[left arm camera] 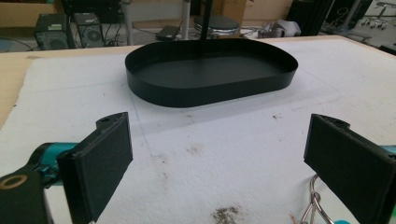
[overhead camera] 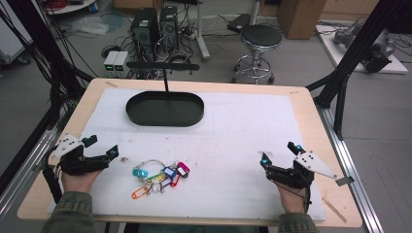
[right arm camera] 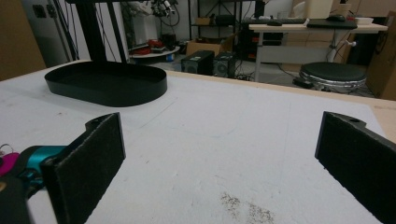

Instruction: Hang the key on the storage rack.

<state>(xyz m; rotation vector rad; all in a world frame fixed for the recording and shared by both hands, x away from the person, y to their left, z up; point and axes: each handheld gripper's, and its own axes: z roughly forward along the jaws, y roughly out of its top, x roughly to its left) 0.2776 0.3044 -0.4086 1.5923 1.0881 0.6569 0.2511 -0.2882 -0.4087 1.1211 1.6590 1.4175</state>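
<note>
No readable text, label, brand, number or sign is showing in any of the views. The coloured key tags [overhead camera: 160,177] are lying near the front edge of the table [overhead camera: 335,213], and their faces are appearing too small to tell whether anything is written on them. The two small boxes [overhead camera: 115,62] on the floor beyond the far edge are showing lit green fronts, but nothing on them is coming through as legible.

Lab: computer towers [overhead camera: 154,26] on floor, cable tangles, stool [overhead camera: 257,46], black rig frames.
</note>
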